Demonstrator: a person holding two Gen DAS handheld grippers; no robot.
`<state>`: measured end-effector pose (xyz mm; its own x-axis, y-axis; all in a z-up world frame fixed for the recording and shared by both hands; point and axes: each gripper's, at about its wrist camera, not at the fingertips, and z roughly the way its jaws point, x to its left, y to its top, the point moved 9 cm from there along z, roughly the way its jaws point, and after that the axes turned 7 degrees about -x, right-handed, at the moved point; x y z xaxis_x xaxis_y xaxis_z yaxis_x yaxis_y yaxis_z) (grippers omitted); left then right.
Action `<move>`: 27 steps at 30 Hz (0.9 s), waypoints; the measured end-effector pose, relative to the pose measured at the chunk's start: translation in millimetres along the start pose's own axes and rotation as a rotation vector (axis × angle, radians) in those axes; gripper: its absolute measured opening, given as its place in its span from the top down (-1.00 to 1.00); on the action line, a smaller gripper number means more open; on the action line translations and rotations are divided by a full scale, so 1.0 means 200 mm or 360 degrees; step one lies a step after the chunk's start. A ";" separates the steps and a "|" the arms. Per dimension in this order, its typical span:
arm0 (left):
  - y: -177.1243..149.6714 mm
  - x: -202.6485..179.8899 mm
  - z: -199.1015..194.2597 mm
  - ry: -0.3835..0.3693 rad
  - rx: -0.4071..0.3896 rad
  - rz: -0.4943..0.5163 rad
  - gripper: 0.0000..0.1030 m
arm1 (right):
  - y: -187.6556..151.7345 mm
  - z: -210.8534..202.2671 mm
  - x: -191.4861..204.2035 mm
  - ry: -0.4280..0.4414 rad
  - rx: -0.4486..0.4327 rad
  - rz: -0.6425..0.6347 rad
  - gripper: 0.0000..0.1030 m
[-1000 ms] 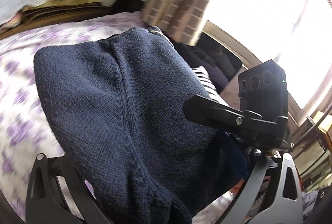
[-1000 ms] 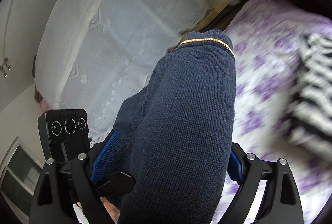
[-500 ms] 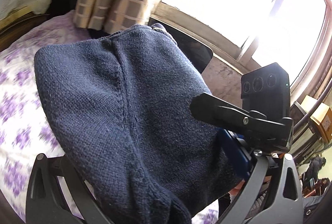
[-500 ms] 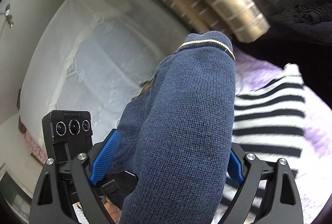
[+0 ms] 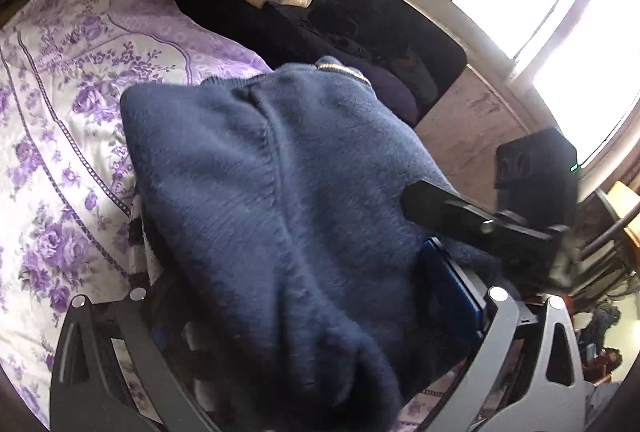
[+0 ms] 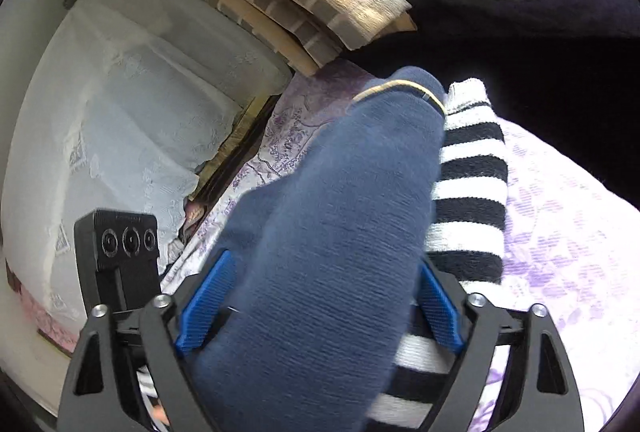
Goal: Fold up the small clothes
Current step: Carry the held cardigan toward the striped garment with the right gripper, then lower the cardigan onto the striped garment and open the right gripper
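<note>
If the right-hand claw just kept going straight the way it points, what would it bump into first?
Probably the black-and-white striped garment lying on the floral bedspread, just beyond the navy sweater that fills the closing right gripper. Depth is hard to judge; the sweater's trimmed edge would likely touch first.

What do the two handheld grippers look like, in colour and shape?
Both the left gripper and the right gripper have black triangular finger frames with cut-out holes, silver screws and ribbed blue pads. Beside each sits a black box with three round lenses.
</note>
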<state>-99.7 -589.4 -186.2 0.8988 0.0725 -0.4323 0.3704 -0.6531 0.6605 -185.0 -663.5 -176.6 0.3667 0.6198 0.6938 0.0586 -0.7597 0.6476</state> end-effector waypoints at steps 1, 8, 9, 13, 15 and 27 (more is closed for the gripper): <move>-0.01 0.00 0.00 -0.0004 0.0008 0.0019 -0.92 | 0.00 0.00 -0.01 0.0017 -0.0005 0.0011 -0.63; 0.01 0.01 -0.12 0.0113 -0.0056 0.0064 -0.91 | 0.01 -0.06 -0.01 -0.0002 -0.0040 0.0067 -0.66; 0.01 0.02 -0.17 0.0145 -0.0080 0.0091 -0.91 | 0.02 -0.09 -0.02 -0.0029 -0.0052 0.0079 -0.67; 0.09 0.09 -0.34 0.0229 -0.0189 0.0105 -0.91 | 0.14 -0.23 0.05 -0.0081 -0.0204 0.0010 -0.68; 0.11 0.11 -0.36 0.0265 -0.0205 0.0093 -0.91 | 0.21 -0.25 0.14 -0.0026 -0.0234 -0.0046 -0.71; -0.03 0.39 -0.08 0.0334 -0.0017 -0.0159 -0.92 | 0.17 0.09 0.26 -0.0007 -0.0001 -0.0170 -0.74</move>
<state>-27.9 -567.0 -214.6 0.8862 0.2922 -0.3597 0.4615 -0.6271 0.6276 -147.5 -659.6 -124.4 0.3626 0.6965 0.6192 0.0968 -0.6890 0.7183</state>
